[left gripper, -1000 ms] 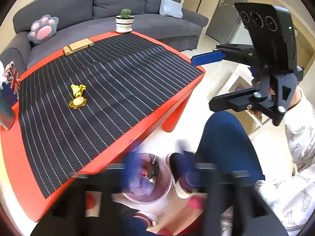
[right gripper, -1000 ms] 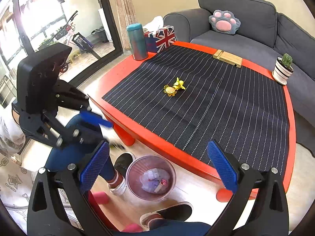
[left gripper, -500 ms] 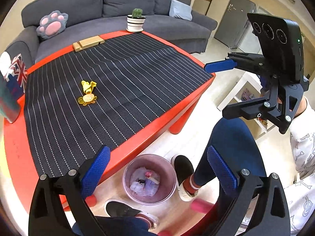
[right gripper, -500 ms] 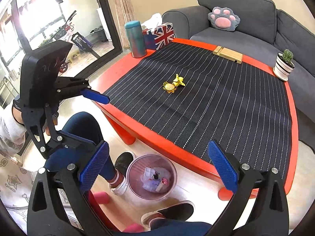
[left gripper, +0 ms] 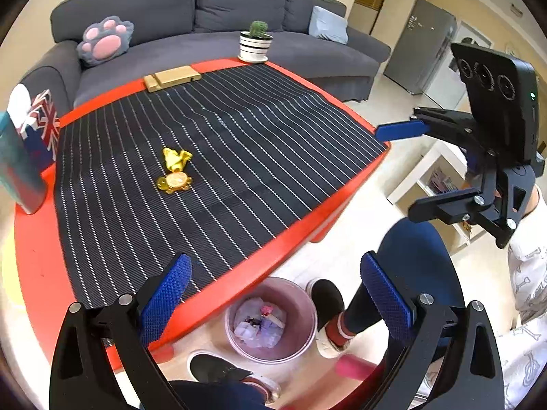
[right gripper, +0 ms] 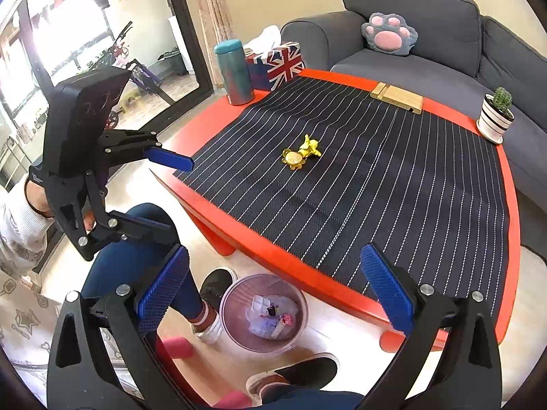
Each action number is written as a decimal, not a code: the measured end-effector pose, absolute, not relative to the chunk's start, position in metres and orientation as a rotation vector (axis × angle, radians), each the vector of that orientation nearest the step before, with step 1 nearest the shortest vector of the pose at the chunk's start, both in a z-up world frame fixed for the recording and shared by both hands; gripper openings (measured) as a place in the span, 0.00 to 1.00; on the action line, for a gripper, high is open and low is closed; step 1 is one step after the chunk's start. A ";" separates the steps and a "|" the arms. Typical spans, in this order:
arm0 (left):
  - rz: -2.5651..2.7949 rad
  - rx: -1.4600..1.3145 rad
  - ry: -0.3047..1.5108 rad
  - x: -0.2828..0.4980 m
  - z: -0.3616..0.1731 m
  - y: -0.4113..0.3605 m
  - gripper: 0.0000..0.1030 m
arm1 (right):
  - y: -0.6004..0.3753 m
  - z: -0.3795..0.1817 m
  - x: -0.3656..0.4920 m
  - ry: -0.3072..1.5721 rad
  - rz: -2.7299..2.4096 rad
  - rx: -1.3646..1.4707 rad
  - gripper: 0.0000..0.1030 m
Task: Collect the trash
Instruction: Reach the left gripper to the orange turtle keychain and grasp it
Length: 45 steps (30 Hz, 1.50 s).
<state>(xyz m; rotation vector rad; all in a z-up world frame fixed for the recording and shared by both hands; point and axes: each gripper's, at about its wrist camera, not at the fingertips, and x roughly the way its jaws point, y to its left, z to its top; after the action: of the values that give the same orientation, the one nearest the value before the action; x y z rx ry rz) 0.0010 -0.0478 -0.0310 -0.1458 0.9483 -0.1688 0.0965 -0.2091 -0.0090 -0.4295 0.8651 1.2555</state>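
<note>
Both the left gripper [left gripper: 273, 295] and right gripper [right gripper: 273, 288] gape empty above the bin [left gripper: 271, 321]; the yellow wrapper [left gripper: 175, 171] lies ahead, so reach forward and straddle it squarely.

Grey fabric sofa [left gripper: 239, 7] w/ pink-and-grey paw cushion [left gripper: 105, 39] behind red table [left gripper: 34, 256]. On table: black striped mat [left gripper: 222, 143], teal tumbler [right gripper: 236, 68] beside Union Jack tissue box [right gripper: 280, 63], wooden block [right gripper: 398, 97], small potted cactus [right gripper: 497, 112] at far corner.

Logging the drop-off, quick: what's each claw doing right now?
Left claw: open, empty, jaws just opened wider.
Right claw: open, empty.
</note>
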 end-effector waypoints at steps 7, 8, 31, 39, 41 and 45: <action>-0.126 -0.152 0.954 0.021 -0.029 -0.028 0.92 | -0.197 -0.007 0.111 0.878 1.239 -0.420 0.97; -0.121 -0.152 0.957 0.024 -0.028 -0.025 0.93 | -0.196 -0.007 0.114 0.883 1.235 -0.413 0.97; 0.070 -0.145 1.104 0.119 -0.081 0.014 0.93 | -0.182 -0.020 0.149 0.941 1.113 -0.430 0.97; 0.148 -0.122 1.128 0.132 -0.103 0.015 0.90 | -0.184 -0.029 0.154 0.966 1.117 -0.417 0.97; 0.158 -0.126 1.132 0.132 -0.106 0.016 0.78 | -0.184 -0.029 0.155 0.967 1.119 -0.415 0.97; 0.176 -0.126 1.133 0.131 -0.109 0.017 0.69 | -0.184 -0.031 0.155 0.968 1.121 -0.413 0.97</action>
<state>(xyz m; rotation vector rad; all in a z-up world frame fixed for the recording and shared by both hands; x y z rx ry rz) 0.1309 0.0174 -0.1092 -0.1265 1.1333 0.1763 0.1554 -0.1836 -0.0306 -0.4132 0.9680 1.1207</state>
